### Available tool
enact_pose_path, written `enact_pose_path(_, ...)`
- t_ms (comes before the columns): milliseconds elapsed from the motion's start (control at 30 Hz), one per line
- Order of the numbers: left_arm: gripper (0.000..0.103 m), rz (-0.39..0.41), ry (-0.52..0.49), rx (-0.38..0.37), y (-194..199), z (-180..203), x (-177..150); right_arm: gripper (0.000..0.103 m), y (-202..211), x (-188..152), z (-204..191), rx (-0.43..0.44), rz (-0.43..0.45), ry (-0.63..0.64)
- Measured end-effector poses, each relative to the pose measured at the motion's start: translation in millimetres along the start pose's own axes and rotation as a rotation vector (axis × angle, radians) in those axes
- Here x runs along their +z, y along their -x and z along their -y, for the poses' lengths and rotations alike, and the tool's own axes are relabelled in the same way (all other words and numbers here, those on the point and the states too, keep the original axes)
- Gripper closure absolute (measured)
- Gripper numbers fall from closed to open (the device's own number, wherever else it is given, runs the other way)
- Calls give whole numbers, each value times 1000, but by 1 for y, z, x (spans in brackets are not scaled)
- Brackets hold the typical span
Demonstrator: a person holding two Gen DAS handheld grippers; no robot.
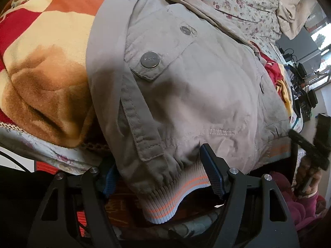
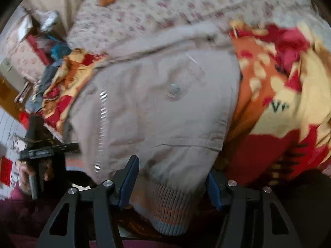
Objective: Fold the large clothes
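The left gripper (image 1: 163,177) has its two fingers spread wide on either side of the striped ribbed hem (image 1: 165,198) of a beige jacket (image 1: 186,95); one blue pad (image 1: 213,175) lies against the cloth on the right, the other is half hidden under the fabric on the left, and the band bulges loosely between them, so I would call it straddling the hem rather than pinching it. The right gripper (image 2: 171,184) does the same at the other end of the waistband, its fingers apart with the ribbed band (image 2: 165,208) sagging through the gap. Taking both bottom corners like this makes sense, I think, as the start of carrying the hem up toward the collar. The jacket lies face up on a red, orange and cream blanket (image 1: 41,62), zip (image 2: 102,124) running up the front, a snap button (image 1: 149,59) on the chest flap, and its upper part reaches onto a flowered sheet (image 1: 238,4). Each view catches the opposite tool off to the side. As for things that hold things: a pocket flap on the jacket is snapped down, its contents hidden, and the clutter of boxes and bags (image 2: 37,33) beyond the bed is too blurred to say what is in it.
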State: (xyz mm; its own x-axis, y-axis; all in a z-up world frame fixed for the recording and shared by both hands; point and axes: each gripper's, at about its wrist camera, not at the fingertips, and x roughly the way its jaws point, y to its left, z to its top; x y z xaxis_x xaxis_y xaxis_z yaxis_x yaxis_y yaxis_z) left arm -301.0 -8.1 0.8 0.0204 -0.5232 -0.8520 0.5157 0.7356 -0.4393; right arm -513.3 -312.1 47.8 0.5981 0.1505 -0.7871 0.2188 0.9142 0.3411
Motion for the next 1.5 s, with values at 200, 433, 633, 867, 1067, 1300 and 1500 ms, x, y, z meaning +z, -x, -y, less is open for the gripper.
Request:
enact_pose_path(200, 32, -1, 3, 1, -2, 3, 1, 44, 2, 1, -18, 15, 7, 100)
enact_pose_path(433, 31, -12, 10, -5, -3, -2, 1, 43, -16, -5, 10, 76, -13, -65)
enact_pose_path(633, 31, -16, 16, -11, -4, 0, -1, 78, -7, 0, -5, 68, 7, -12)
enact_pose_path(867, 32, -18, 18, -17, -5, 0, 0, 77, -17, 2, -12, 45, -41, 35)
enact_pose_path(1067, 31, -34, 17, -4, -9, 2, 2, 64, -19, -4, 3, 106, -54, -39)
enact_pose_path(1300, 42, -96, 38, -34, -20, 3, 1, 59, -37, -5, 9, 178, -102, -98)
enact_pose_path(1500, 88, 49, -34, -111, 25, 23, -6, 89, -5, -4, -13, 225, -13, -44)
